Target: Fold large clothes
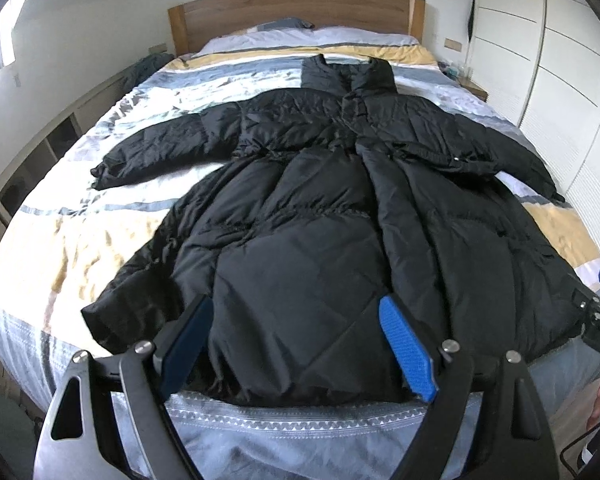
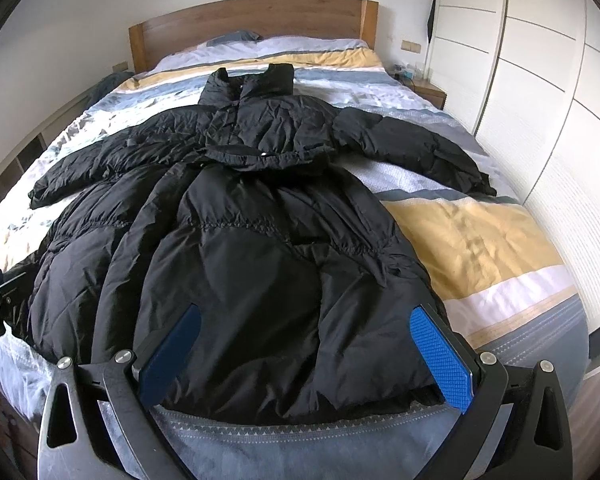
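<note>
A bed with a striped duvet point(image 1: 80, 236) in yellow, grey and white spreads ahead of the tongs. At its far end stand a wooden headboard point(image 1: 296, 10) and pillows point(image 2: 300, 44). White wardrobe doors point(image 2: 540, 80) run along the right, past a bedside table point(image 2: 432, 92).

This is a bedroom in a home. Straight ahead of the jaws stretches a wide bed point(image 1: 80, 240) dressed in a striped cover point(image 2: 480, 240) of yellow, grey, blue and white. At its far end, well beyond the jaws, stands a wooden headboard point(image 1: 296, 12) with pillows point(image 2: 300, 45) lying just before it. To the right of the jaws runs a tall white fitted wardrobe point(image 2: 548, 80), and a small wooden bedside table point(image 2: 430, 90) sits between it and the bed. To the left of the jaws, low open shelving point(image 1: 40, 160) lines a white wall beneath a bright window point(image 1: 2, 40).
</note>
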